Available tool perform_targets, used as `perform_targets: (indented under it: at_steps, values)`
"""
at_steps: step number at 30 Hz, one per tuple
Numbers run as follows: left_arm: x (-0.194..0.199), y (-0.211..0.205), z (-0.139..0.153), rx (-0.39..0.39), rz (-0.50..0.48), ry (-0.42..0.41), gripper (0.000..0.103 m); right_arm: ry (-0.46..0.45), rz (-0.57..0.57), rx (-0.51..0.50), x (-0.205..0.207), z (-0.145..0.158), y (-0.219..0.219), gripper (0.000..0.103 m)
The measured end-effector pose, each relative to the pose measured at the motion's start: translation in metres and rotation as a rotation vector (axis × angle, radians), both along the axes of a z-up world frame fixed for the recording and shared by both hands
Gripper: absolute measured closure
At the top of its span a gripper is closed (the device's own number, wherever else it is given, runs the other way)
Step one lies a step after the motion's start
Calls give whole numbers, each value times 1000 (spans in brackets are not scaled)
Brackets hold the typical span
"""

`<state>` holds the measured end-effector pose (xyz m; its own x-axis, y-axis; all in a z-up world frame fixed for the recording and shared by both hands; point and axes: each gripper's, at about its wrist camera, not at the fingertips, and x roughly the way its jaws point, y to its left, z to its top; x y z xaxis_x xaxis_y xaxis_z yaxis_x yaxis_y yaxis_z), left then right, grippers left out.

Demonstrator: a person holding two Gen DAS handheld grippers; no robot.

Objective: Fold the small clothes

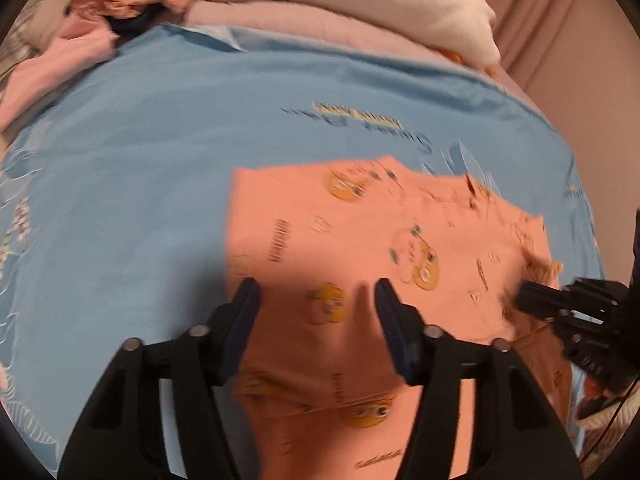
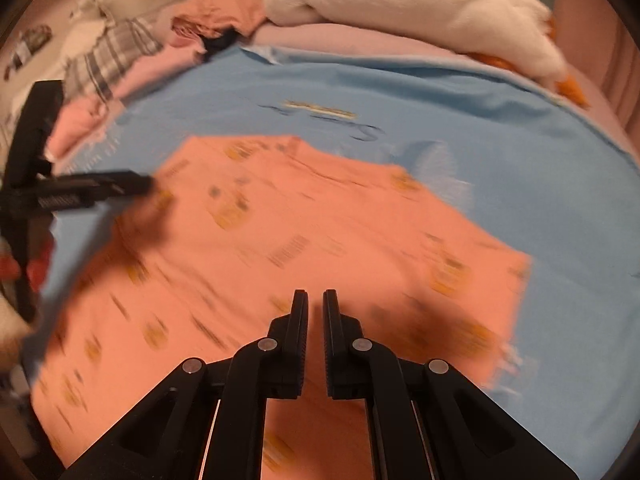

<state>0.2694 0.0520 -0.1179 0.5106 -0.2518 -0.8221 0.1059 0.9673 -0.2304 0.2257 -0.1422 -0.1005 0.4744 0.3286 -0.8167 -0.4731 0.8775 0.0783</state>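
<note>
— While both views are smeared with blur, where does the garment lie?

— An orange printed garment (image 1: 360, 248) is spread flat on the blue bed sheet (image 1: 140, 160), toward the sheet's near edge. Yellow cartoon faces and dark lettering dot it. In the right wrist view its far edge has a notched outline, and its right side stops short of the sheet's right edge.

— And the left gripper (image 1: 316, 300)?

— Its jaws are spread wide, over the garment's left edge; one blue-padded finger (image 1: 244, 312) sits above the boundary between orange cloth and sheet, the other above the cloth itself. Nothing lies between them. Whether the tips touch the fabric, I cannot tell.

— The right gripper (image 2: 315, 300)?

— Its jaws stand nearly together, with only a narrow slit left between the black fingers, and no cloth shows in that slit. It is over the near middle of the garment. In the left wrist view its tips point at the garment's right edge.

— What else is on the bed?

— Along the far edge, a white plush toy (image 2: 420, 0) with orange bits rests on a pale pink blanket (image 2: 360, 44). At the far left corner there is a heap of clothes (image 2: 132, 36): pink, orange and plaid pieces, tangled together. Printed writing (image 1: 360, 116) marks the sheet beyond the garment.
</note>
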Motion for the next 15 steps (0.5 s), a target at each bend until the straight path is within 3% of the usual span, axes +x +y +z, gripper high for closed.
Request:
perform_targets:
  at_steps: [3, 6, 10, 15]
  values:
    - [-10, -16, -7, 67, -62, -20, 48, 8, 42, 47, -1, -11, 28, 100]
    - [-27, -19, -14, 131, -125, -39, 48, 40, 96, 32, -16, -22, 46, 100]
    - [-54, -13, -17, 201, -194, -86, 46, 67, 108, 30, -41, -27, 34, 100]
    - [-82, 13, -8, 127, -143, -71, 44, 93, 41, 70, -63, -19, 1, 100]
